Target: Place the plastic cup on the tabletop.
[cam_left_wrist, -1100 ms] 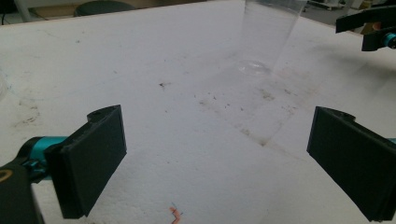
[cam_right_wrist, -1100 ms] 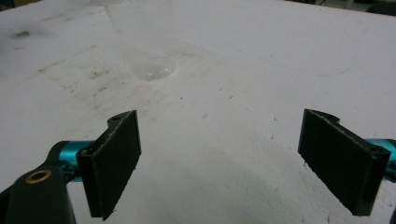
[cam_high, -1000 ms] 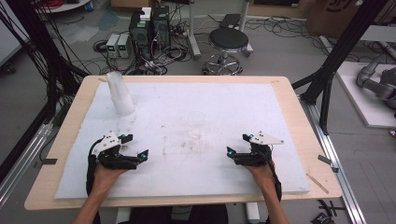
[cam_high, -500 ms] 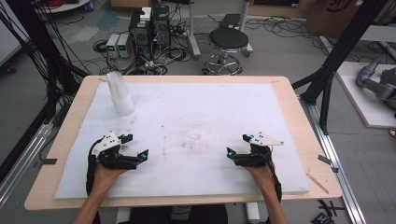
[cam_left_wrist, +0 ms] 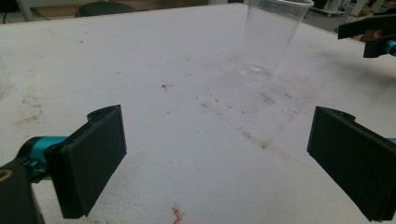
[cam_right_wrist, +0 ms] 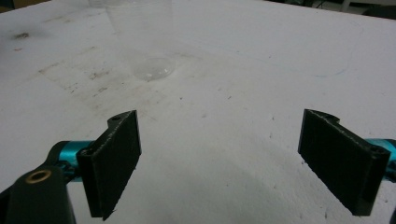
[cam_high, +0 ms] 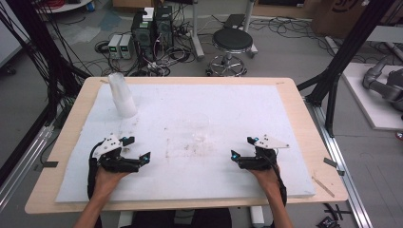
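Almost nothing moved since earlier frames: both hands in same spots, clear plastic cup [cam_left_wrist: 273, 39] in same place mid-table. Cup upright on white foam board [cam_high: 237, 102], between and ahead of both tools, well apart from each. Left tool [cam_high: 136, 151] jaws wide apart, empty; right tool [cam_high: 243, 148] jaws wide apart, empty. Stack of cups [cam_high: 121, 95] at far left of board, untouched. Judgement: work barely begun; reach and grasp of cup all left. Table [cam_high: 294, 90] edge bare wood.

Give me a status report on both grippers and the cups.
Left gripper open, empty. Right gripper open, empty. Single clear plastic cup upright mid-table, untouched; stack of clear plastic cups far left. Nothing in the way.
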